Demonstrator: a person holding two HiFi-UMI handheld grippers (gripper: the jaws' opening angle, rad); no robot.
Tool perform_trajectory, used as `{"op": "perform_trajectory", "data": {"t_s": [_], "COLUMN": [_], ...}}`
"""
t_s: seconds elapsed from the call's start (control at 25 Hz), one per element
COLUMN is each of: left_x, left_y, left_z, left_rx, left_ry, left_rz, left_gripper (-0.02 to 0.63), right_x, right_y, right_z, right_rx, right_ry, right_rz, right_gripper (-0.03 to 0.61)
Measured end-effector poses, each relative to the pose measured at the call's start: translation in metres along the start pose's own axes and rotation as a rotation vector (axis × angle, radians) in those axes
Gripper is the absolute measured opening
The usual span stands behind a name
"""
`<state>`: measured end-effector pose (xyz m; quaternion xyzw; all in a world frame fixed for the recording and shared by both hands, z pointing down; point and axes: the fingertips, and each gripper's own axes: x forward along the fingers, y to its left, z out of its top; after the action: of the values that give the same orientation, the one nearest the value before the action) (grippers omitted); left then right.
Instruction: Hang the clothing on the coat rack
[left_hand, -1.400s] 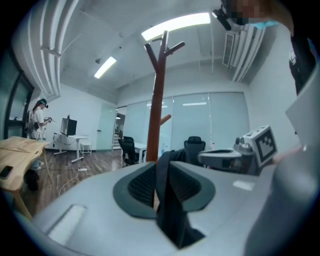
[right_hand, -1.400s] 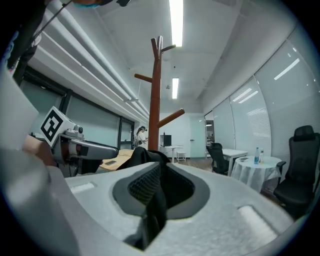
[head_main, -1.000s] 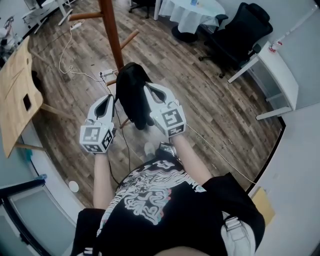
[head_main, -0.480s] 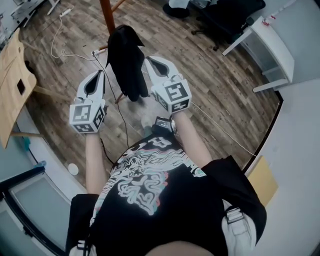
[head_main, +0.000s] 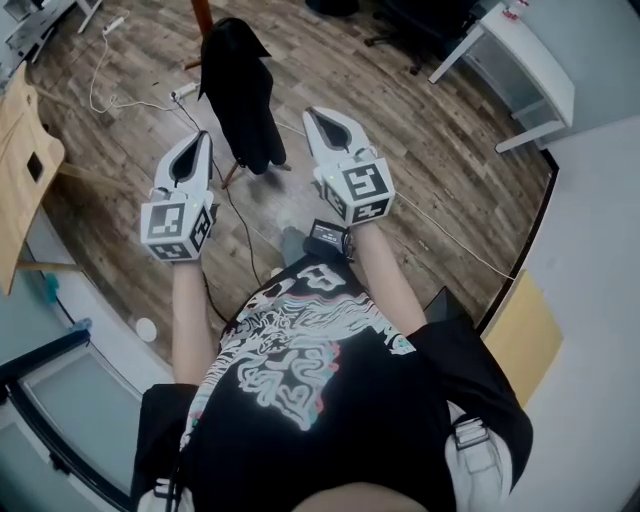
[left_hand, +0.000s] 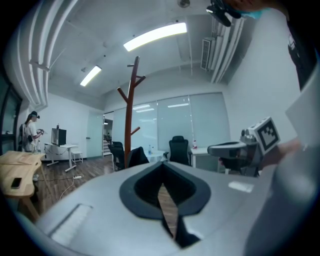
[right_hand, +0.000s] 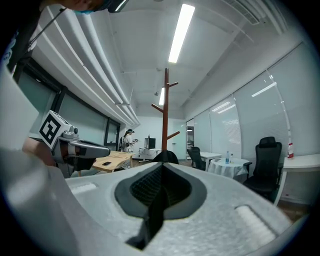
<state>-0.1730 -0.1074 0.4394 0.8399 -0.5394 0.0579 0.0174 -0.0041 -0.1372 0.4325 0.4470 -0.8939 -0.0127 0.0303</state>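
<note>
The black clothing (head_main: 240, 100) hangs from the brown wooden coat rack (head_main: 201, 14) at the top of the head view, above the wooden floor. My left gripper (head_main: 201, 140) is just below and left of it, shut and empty. To the right of the garment, my right gripper (head_main: 313, 116) is also shut with nothing in it. Neither touches the cloth. In the left gripper view the coat rack (left_hand: 131, 115) stands ahead with the clothing (left_hand: 138, 157) low on it, beyond the left gripper (left_hand: 162, 168). The right gripper view shows the rack (right_hand: 166, 110) and clothing (right_hand: 166, 156) past the right gripper (right_hand: 162, 168).
A wooden table (head_main: 24, 165) is at the left and a white desk (head_main: 525, 62) at the upper right. Cables (head_main: 130, 100) trail over the floor near the rack's base. A tan board (head_main: 527, 338) leans at the right. A person (left_hand: 31, 133) stands far off.
Both grippers have drawn back from the clothing toward the person's body. The garment stays hanging on the rack and now sits farther up in the head view.
</note>
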Motion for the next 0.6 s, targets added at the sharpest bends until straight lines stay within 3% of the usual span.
{"op": "perform_trajectory", "data": {"t_s": [0.28,0.48,0.6], "left_x": [-0.046,-0.061,-0.065], "left_y": [-0.019,-0.022,-0.021], "left_z": [0.011,0.024,0.031], "left_rx": [0.037,0.019,0.001], "left_ry": [-0.033,-0.045,-0.044], "left_rz": [0.082,0.104,0.13], "left_gripper": [-0.011,-0.011,-0.011], "right_x": [-0.053,-0.085,-0.085], "right_y": [0.004,-0.011,-0.011], "right_z": [0.01,0.036,0.047], "right_rx": [-0.01,0.206,0.2], "right_ry": [0.016,-0.102,-0.123], "right_rz": [-0.038,-0.072,-0.049], "right_gripper": [0.0,0.0,0.0]}}
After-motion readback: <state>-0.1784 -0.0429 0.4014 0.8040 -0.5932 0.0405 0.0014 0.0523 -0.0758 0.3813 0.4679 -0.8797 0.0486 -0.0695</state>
